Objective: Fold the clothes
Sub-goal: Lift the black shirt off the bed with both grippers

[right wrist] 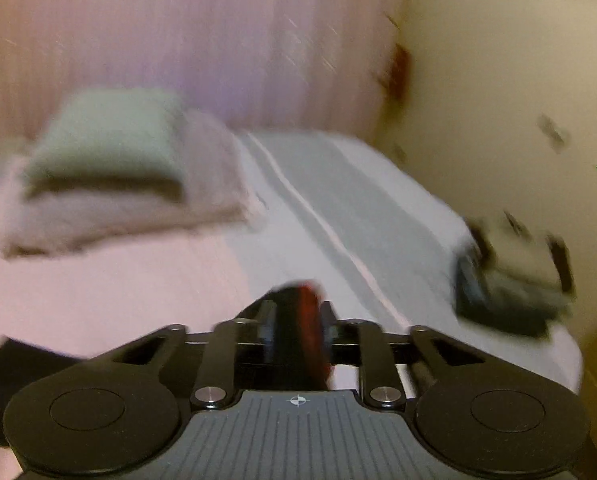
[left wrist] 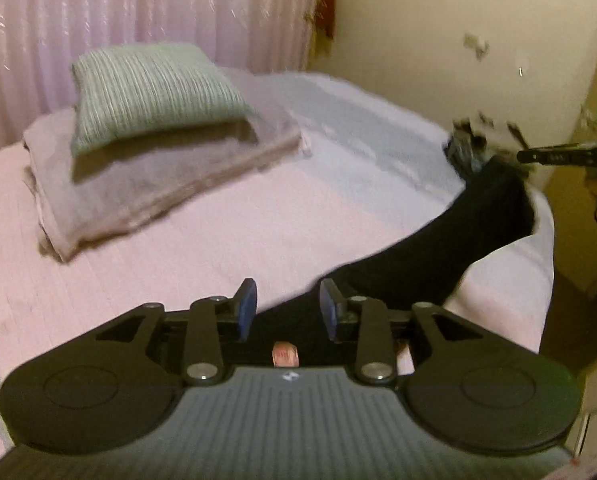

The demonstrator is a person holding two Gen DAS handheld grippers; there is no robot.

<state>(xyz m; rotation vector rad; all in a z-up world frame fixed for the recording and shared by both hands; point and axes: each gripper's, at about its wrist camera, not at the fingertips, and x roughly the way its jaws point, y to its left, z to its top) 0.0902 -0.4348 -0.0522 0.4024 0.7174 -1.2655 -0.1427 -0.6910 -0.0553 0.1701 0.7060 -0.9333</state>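
My left gripper [left wrist: 286,312] has its blue pads standing a modest gap apart, with nothing pressed between them; the black garment [left wrist: 450,236] lies just under and beyond the tips, so I read it as loose, not gripped. My right gripper [right wrist: 298,332] is harder to read: a dark fold with a red edge [right wrist: 312,320] sits between the fingers, but the blur hides whether the pads press on it, so I cannot tell. From the left gripper the black cloth runs as a long band toward the bed's [left wrist: 178,248] right edge, where it drapes over the side; its long axis goes from my fingertips out to that edge. Both grippers sit at an end of the band, so neither is clearly nearer. In my judgement the next move turns on taking both ends and bringing the band round onto the flat pink middle. Toward the far left corner lie a folded beige piece [left wrist: 146,192] with a green ribbed one [left wrist: 150,88] on top, well apart. A dark bundle [right wrist: 510,280] sits by the far right edge.
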